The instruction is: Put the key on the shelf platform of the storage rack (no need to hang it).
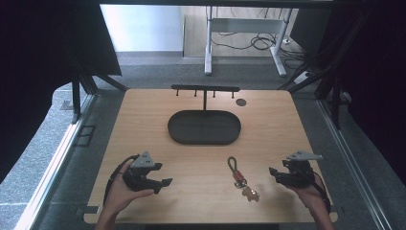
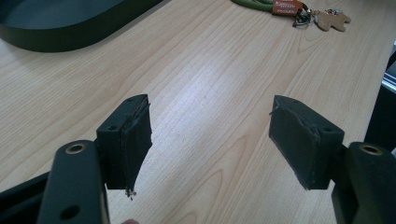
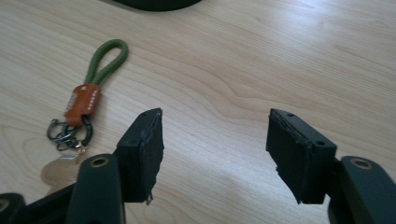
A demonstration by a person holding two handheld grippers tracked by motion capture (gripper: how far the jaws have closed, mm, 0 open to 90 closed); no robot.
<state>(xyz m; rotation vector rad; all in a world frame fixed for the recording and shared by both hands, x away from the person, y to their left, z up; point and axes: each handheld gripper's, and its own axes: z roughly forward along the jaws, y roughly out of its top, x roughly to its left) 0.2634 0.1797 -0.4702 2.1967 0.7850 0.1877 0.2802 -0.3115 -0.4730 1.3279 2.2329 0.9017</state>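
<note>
While both the right gripper (image 3: 215, 154) and the left gripper (image 2: 210, 140) stand parted over bare wood, holding nothing, the keychain (image 1: 241, 178) lies flat on the table (image 1: 143, 120) between them, near the dark oval tray (image 1: 204, 127).

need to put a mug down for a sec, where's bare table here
Bare wood runs along the table left of the oval tray, and likewise to its right. The strip between the left gripper and the keychain is free too. It is tightest between the keychain and the right gripper, and around the hook rack.
</note>
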